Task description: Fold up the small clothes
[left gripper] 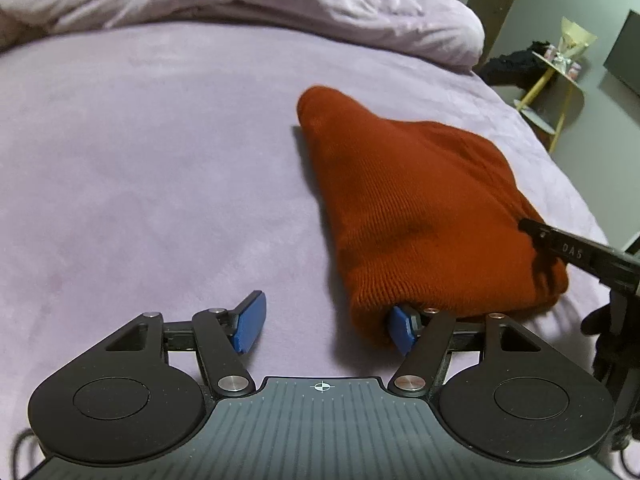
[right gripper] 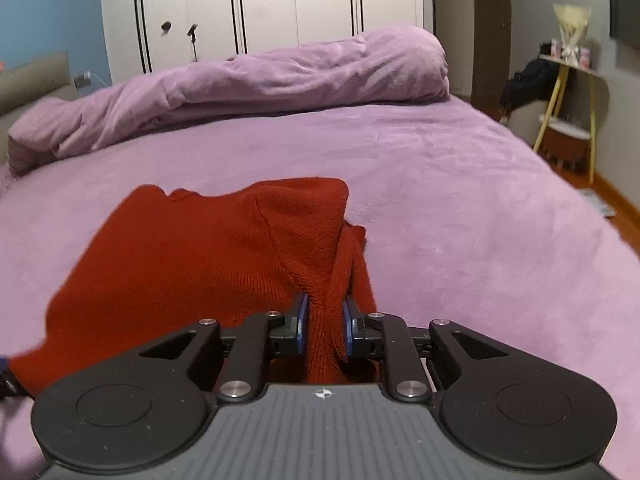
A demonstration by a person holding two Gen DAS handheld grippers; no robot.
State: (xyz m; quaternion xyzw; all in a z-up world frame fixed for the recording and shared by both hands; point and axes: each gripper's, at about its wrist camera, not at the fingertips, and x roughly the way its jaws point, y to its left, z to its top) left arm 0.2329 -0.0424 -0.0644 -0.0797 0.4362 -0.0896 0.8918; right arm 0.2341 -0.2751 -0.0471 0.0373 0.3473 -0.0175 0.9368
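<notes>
Left wrist view — "DAS" on right tool [left gripper: 524, 226] pinching red knit [left gripper: 420, 208], left tool [left gripper: 324, 326] spread

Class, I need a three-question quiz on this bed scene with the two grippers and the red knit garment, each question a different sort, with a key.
1. True or false: the right gripper is shut on the red knit garment.
2. Which best describes the left gripper? A: open; B: shut on the lilac duvet; C: out of view.
3. Fill in: the garment lies on a ____ bedspread.

Key: 1 true; 2 A; 3 lilac.
</notes>
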